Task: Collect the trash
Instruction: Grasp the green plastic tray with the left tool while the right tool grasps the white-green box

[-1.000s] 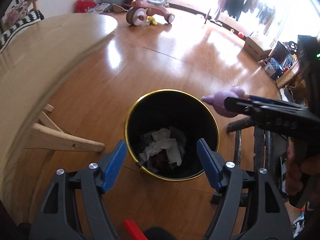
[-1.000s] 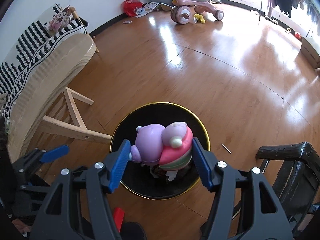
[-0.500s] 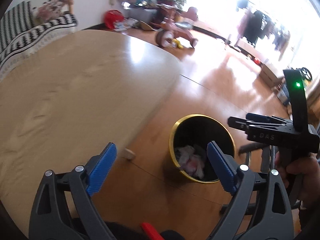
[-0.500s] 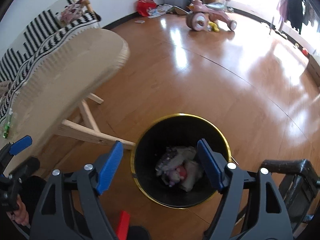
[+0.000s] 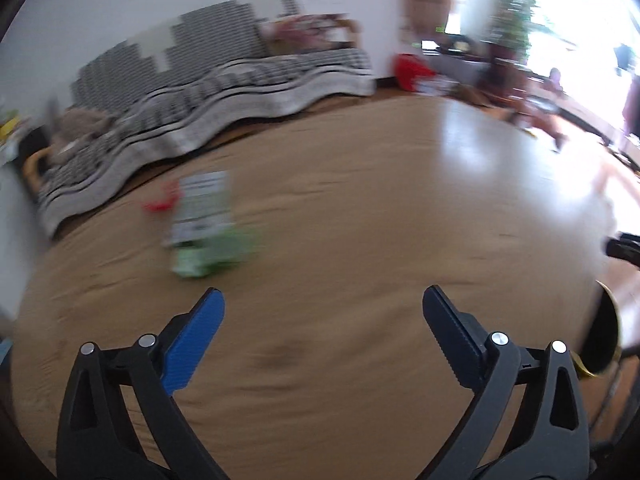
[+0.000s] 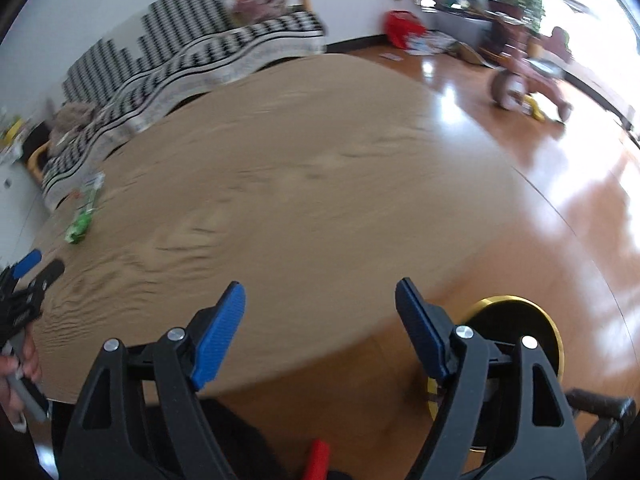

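A blurred green and white wrapper [image 5: 204, 224] lies on the round wooden table [image 5: 360, 200], with a small red scrap [image 5: 160, 202] beside it. My left gripper [image 5: 320, 292] hovers over the tabletop, short of the wrapper; its jaws are opening and nothing is between them. My right gripper [image 6: 320, 284] is open and empty above the table's near edge [image 6: 300, 180]. The same wrapper [image 6: 82, 216] shows far left in the right wrist view, with the left gripper [image 6: 40, 266] below it. The black, gold-rimmed bin [image 6: 516, 300] stands on the floor behind the right finger.
A black-and-white striped sofa [image 5: 224, 80] runs along the wall behind the table. A pink tricycle [image 6: 528, 80] and a red bag [image 6: 400, 30] sit on the shiny wood floor. A black chair part [image 6: 600, 404] is beside the bin. A hand [image 6: 16, 368] holds the left gripper.
Both grippers swung from above the bin to over the table. The purple and pink toy left the right gripper and lay in the bin. Both pairs of jaws widened.
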